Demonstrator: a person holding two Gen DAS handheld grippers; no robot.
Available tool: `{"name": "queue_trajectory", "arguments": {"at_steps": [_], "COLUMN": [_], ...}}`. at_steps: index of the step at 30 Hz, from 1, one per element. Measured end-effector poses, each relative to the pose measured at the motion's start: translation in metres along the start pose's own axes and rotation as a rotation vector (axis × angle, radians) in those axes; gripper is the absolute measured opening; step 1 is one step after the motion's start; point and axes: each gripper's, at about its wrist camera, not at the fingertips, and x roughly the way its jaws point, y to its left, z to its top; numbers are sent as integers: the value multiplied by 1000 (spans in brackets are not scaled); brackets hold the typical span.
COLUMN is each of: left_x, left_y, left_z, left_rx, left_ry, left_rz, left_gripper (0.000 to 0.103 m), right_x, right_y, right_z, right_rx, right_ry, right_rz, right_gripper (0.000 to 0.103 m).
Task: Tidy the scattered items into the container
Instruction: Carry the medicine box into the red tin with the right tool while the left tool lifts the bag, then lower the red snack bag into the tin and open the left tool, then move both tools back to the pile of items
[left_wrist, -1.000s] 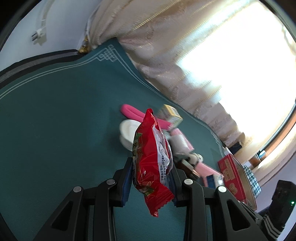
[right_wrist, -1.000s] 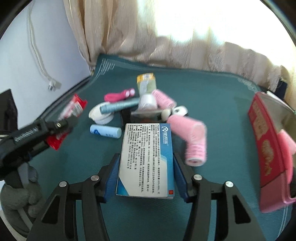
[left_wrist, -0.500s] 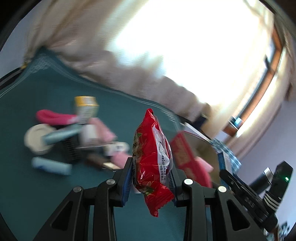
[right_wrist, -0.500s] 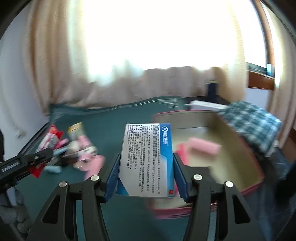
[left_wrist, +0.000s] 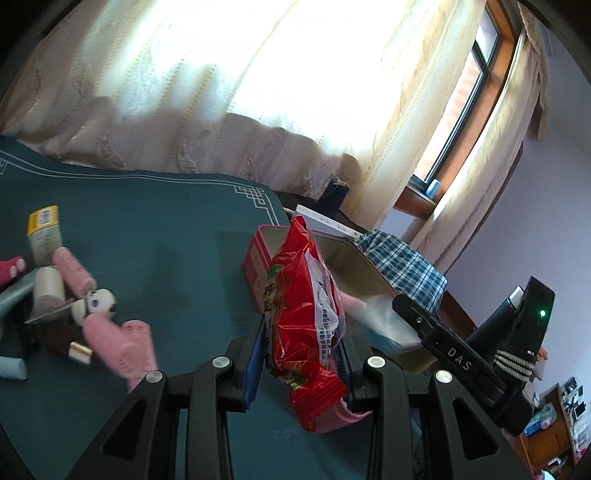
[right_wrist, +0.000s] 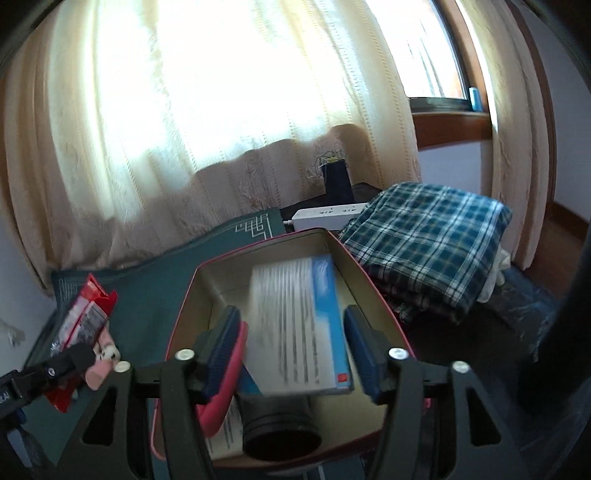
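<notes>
My left gripper (left_wrist: 301, 360) is shut on a red snack packet (left_wrist: 303, 314), held above the green mat just left of the red tin (left_wrist: 258, 254). My right gripper (right_wrist: 291, 343) is open over the tin (right_wrist: 184, 306); the white and blue box (right_wrist: 295, 325) is blurred between its spread fingers, free of the pads, over the tin's inside. The packet also shows in the right wrist view (right_wrist: 79, 332). A dark cylinder (right_wrist: 280, 424) and a pink item (right_wrist: 225, 373) lie in the tin.
Pink rollers (left_wrist: 118, 339), a yellow-topped box (left_wrist: 44, 232), a panda figure (left_wrist: 98, 301) and tubes lie scattered on the mat at left. A folded plaid cloth (right_wrist: 424, 243) and a white power strip (right_wrist: 325, 214) sit beyond the tin. Curtains hang behind.
Both grippers swung right from the pile to the tin. My right gripper opened and let go of the box over the tin. My left gripper kept the packet.
</notes>
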Motion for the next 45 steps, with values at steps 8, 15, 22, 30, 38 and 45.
{"name": "queue_trajectory", "arguments": {"at_steps": [8, 15, 22, 30, 38, 45], "left_x": [32, 68, 76, 53, 22, -8], "left_y": [-20, -47, -43, -25, 5, 44], "left_z": [13, 20, 20, 15, 10, -1], "left_rx": [13, 49, 14, 12, -7, -37], "left_ry": [31, 77, 78, 31, -3, -21], "left_rz": [-58, -90, -70, 10, 88, 169], "left_gripper": [35, 37, 49, 49, 49, 50], "right_x": [-28, -39, -33, -34, -31, -31], "right_y": [3, -1, -8, -5, 2, 10], "right_z": [-10, -6, -3, -5, -6, -8], "right_rx": [-11, 2, 19, 5, -35, -76], "right_ry": [-165, -249, -235, -242, -241, -250], "right_rz": [-129, -167, -166, -173, -190, -219], "right_gripper": [77, 79, 79, 79, 79, 80]}}
